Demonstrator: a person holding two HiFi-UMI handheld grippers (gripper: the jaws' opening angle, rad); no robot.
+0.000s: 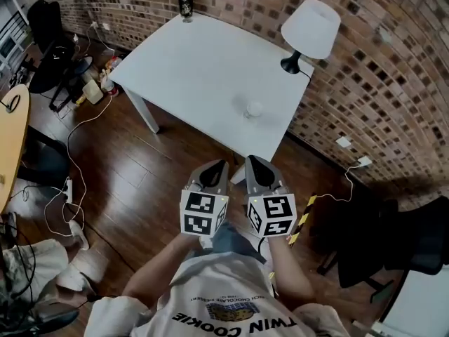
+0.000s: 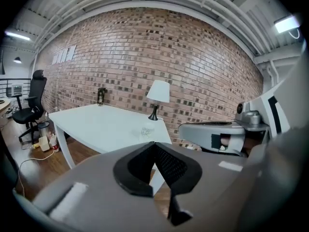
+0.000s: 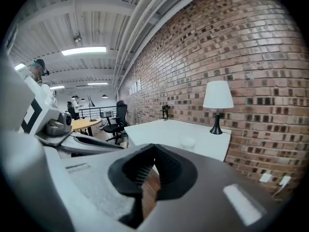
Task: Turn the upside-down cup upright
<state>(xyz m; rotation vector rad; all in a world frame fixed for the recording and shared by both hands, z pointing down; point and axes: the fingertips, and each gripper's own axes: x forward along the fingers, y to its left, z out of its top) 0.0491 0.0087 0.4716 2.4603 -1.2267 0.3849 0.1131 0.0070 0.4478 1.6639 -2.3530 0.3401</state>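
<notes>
A small clear cup (image 1: 254, 109) stands upside down on the white table (image 1: 189, 69), near its front edge and in front of the lamp. The same cup (image 2: 147, 128) shows faintly in the left gripper view and, as a pale cup (image 3: 188, 142), in the right gripper view. Both grippers hang side by side over the wooden floor, short of the table and well away from the cup. My left gripper (image 1: 221, 164) (image 2: 154, 143) is shut with nothing in it. My right gripper (image 1: 250, 159) (image 3: 154, 147) is shut and empty too.
A white-shaded lamp (image 1: 309, 29) with a black base stands at the table's right corner by the brick wall. A dark bottle-like object (image 1: 186, 2) sits at the far corner. Cables and a power strip (image 1: 76, 234) lie on the floor at left, office chairs at both sides.
</notes>
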